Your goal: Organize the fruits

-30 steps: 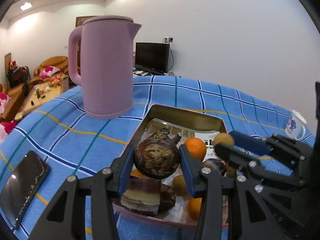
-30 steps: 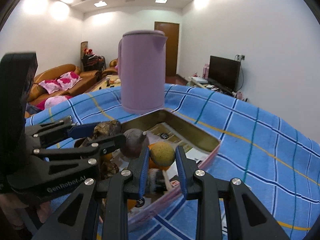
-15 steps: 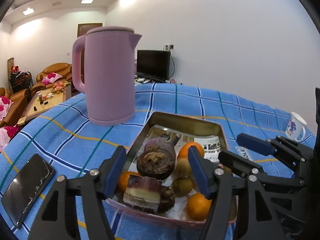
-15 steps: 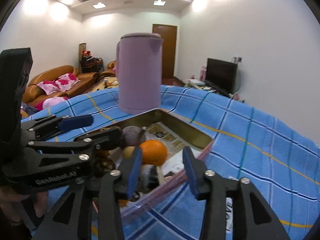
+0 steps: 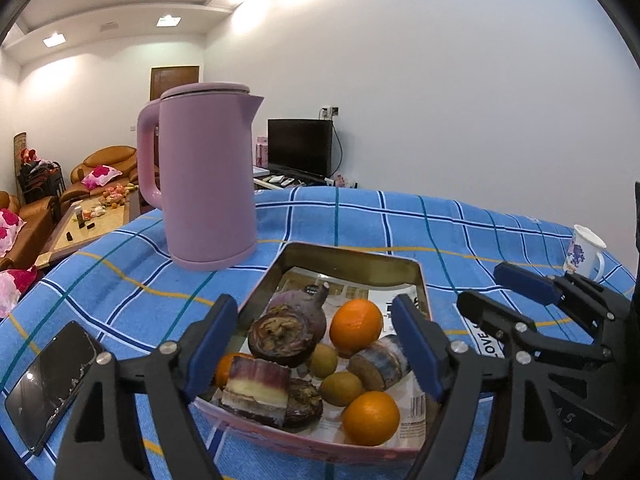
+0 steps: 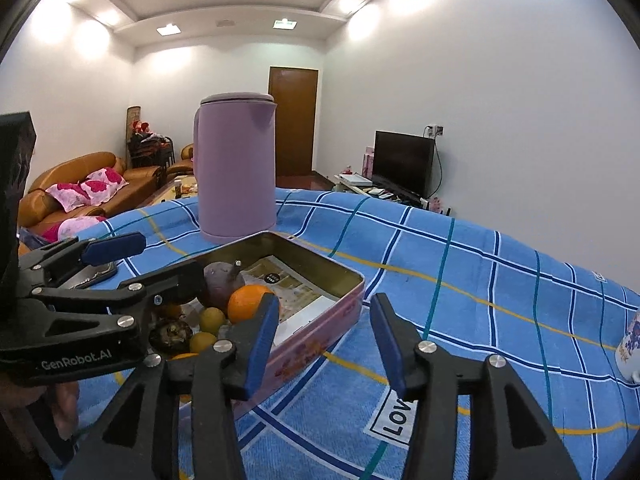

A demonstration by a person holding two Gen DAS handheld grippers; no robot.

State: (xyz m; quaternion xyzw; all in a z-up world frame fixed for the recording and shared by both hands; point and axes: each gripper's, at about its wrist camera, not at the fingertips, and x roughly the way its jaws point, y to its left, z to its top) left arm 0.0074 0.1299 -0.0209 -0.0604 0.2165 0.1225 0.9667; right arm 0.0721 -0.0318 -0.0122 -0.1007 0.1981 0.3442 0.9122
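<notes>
Your left gripper (image 5: 316, 344) hangs over the near end of the tin tray (image 5: 352, 255), its jaws opening and gripping nothing; the fruit lies below and beyond the blue pads (image 5: 212, 344). Your right gripper (image 6: 324, 340) is just off the tray's right side, above the blue checked tablecloth (image 6: 460, 264), jaws likewise opening with nothing between them.

In the tray, on printed paper, you have a dark purple mangosteen (image 5: 282, 338) leaning on a purple round fruit (image 5: 300, 308), two oranges (image 5: 356, 327) (image 5: 371, 418), two small yellow-green fruits (image 5: 343, 388), and cut sugarcane pieces (image 5: 256, 386) (image 5: 380, 362). A further orange shows only partly behind the left pad.

Beyond the tray stands a pink electric kettle (image 5: 206, 184). A black phone (image 5: 52, 380) lies on the cloth at left, and a white printed mug (image 5: 584, 248) sits at far right.
</notes>
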